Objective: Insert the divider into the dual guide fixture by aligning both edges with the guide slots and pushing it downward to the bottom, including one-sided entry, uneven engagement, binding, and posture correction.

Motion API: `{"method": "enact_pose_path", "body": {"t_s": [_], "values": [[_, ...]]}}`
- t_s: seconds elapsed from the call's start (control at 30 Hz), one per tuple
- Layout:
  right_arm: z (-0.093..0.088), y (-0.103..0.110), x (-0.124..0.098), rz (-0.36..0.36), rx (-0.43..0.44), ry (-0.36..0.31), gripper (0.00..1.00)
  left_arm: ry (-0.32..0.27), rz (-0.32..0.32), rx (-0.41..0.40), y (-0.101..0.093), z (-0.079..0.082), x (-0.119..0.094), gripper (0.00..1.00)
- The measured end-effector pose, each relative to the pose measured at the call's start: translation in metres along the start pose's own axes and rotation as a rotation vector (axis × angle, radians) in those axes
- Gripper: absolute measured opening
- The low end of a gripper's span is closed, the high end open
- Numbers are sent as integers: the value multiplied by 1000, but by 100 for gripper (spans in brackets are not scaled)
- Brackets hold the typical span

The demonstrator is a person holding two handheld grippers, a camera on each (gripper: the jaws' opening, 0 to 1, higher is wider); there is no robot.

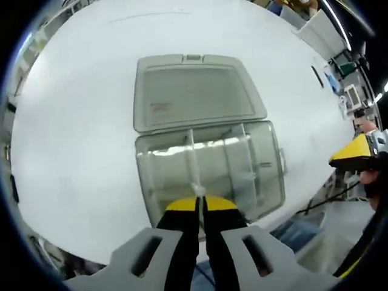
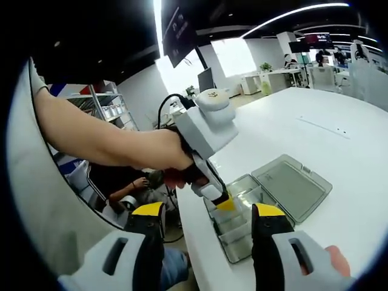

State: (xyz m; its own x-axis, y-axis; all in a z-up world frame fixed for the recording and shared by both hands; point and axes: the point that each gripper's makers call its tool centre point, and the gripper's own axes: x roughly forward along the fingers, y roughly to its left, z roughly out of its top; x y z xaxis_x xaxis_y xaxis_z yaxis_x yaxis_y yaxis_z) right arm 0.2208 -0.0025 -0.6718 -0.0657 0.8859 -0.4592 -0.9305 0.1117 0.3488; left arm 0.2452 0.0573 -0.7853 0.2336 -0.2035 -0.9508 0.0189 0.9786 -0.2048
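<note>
Pinching clear divider (image 1: 195, 159) | left claw (image 1: 202, 205) | upright in box (image 1: 267, 176)

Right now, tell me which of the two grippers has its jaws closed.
The left gripper: its yellow-tipped jaws are pressed together over the clear compartment box. The right gripper has jaws standing wide apart.

A thin clear divider (image 1: 193, 159) stands upright in the open, translucent compartment box (image 1: 209, 170).
</note>
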Motion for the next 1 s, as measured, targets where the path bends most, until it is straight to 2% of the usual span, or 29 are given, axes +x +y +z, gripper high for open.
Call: {"method": "enact_pose_path", "body": {"t_s": [0.5,0.63,0.7,0.73,0.83,0.9,1.0], "values": [[-1,0,-2,-15,11,-4,54,-4,42,54,-1,0,1,0],[-3,-2,-4,-24,14,1,55,-26,23,87,-2,2,-2,1],[-5,-3,-5,-28,13,5,55,-64,3,85,-1,5,-2,3],[-5,-4,-5,-33,14,7,55,-58,-2,88,0,2,-1,4],[-5,-6,-6,-44,17,3,55,-102,-18,106,1,5,-4,14],[-6,-7,-5,-50,17,7,55,-122,-61,92,-2,6,-7,20],[-8,-7,-2,-59,16,12,56,-159,-117,72,-5,10,-13,19]]}}
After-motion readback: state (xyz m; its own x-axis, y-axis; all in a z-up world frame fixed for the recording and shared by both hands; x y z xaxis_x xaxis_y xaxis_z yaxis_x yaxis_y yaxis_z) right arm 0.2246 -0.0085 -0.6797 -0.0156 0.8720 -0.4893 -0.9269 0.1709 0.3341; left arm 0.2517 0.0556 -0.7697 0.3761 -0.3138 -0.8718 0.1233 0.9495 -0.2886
